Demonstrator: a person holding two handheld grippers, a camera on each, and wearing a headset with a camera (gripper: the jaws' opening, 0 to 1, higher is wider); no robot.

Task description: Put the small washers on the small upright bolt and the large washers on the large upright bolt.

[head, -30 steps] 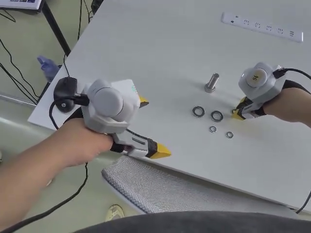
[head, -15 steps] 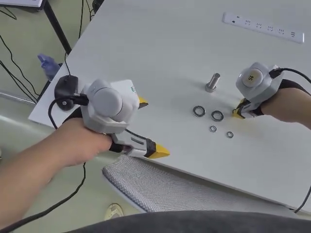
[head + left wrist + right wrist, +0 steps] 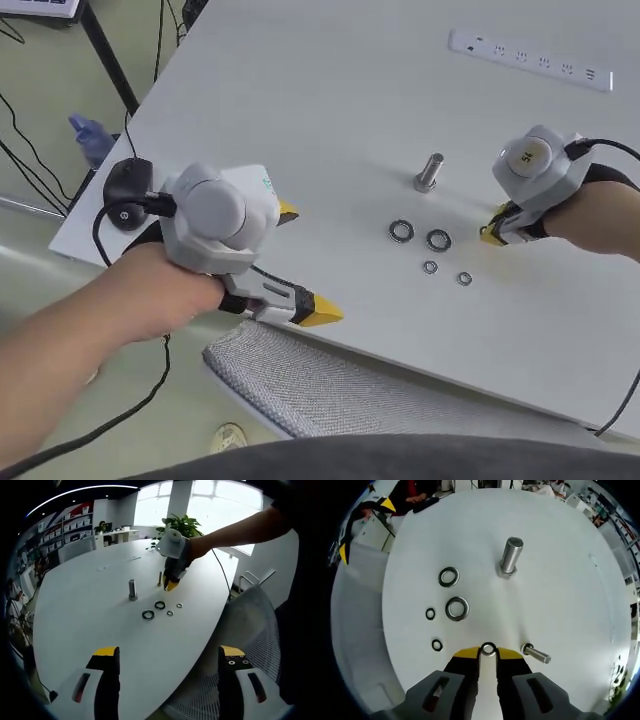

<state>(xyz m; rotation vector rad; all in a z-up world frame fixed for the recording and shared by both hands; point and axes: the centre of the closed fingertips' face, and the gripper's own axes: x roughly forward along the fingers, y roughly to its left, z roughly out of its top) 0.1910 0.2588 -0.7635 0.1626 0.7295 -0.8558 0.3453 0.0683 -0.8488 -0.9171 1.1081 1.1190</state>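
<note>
Little changed in last second: right gripper (image 3: pixel 488 652) eased slightly toward frame right in head view, off loose washers. Jaws narrow, small washer (image 3: pixel 488 643) pinched at tips. Small bolt (image 3: pixel 536 653) just beside tips, lower right of right gripper view; large bolt (image 3: pixel 509 556) bare, upper centre. Two large washers (image 3: pixel 448 608) and two small washers (image 3: pixel 432 644) lie loose on table (image 3: pixel 560 580), centre left. Left gripper (image 3: pixel 170 652) held wide, empty. Carry judged nearly done, threading onto small bolt not yet done

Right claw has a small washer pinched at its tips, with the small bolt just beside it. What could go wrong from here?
1. The right claw grips the small washer only at its very tips, so it may slip or twist in transit.
2. The small bolt stands close beside those tips; a careless swing might knock it over.
</note>
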